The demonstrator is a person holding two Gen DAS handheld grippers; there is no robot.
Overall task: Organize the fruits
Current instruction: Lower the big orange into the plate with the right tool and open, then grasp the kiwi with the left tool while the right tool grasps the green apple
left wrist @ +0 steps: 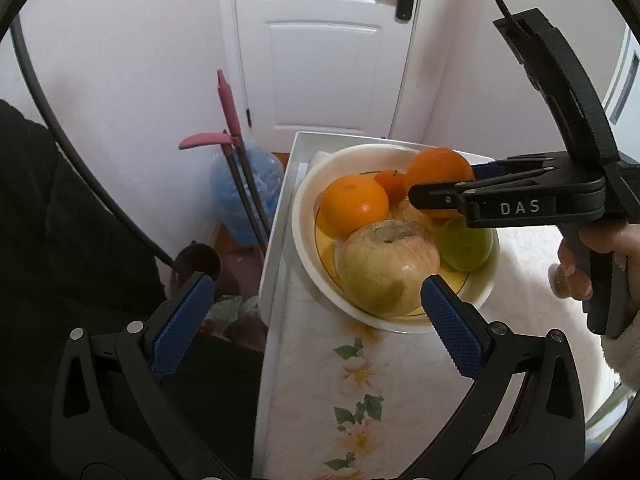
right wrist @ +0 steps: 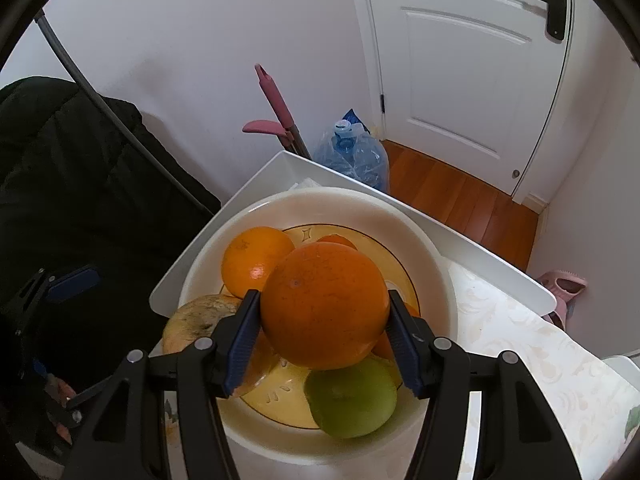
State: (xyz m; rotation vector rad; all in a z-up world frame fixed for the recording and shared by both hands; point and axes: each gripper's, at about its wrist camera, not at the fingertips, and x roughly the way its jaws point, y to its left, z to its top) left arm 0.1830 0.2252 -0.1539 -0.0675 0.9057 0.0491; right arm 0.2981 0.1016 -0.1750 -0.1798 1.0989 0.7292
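Note:
A white bowl (left wrist: 304, 204) (right wrist: 320, 196) with a yellow inside stands on a flowered cloth. My right gripper (right wrist: 323, 300) (left wrist: 444, 184) is shut on a large orange (right wrist: 324, 304) (left wrist: 438, 166), held over the bowl's far right side, just above the other fruit. In the bowl lie another orange (left wrist: 354, 204) (right wrist: 256, 260), a small tangerine (left wrist: 390, 184), a pale blotchy apple (left wrist: 388, 268) (right wrist: 192, 320) and a green apple (left wrist: 466, 244) (right wrist: 352, 400). My left gripper (left wrist: 316, 284) hangs open at the bowl's near rim, holding nothing.
The bowl stands in a white tray-like tabletop (left wrist: 276, 240) whose left edge drops to the floor. Beside it are a blue water jug (left wrist: 248, 188) (right wrist: 356, 156), pink-handled cleaning tools (left wrist: 228, 120), a black coat (left wrist: 60, 220), a pink slipper (right wrist: 564, 286) and a white door (left wrist: 320, 40).

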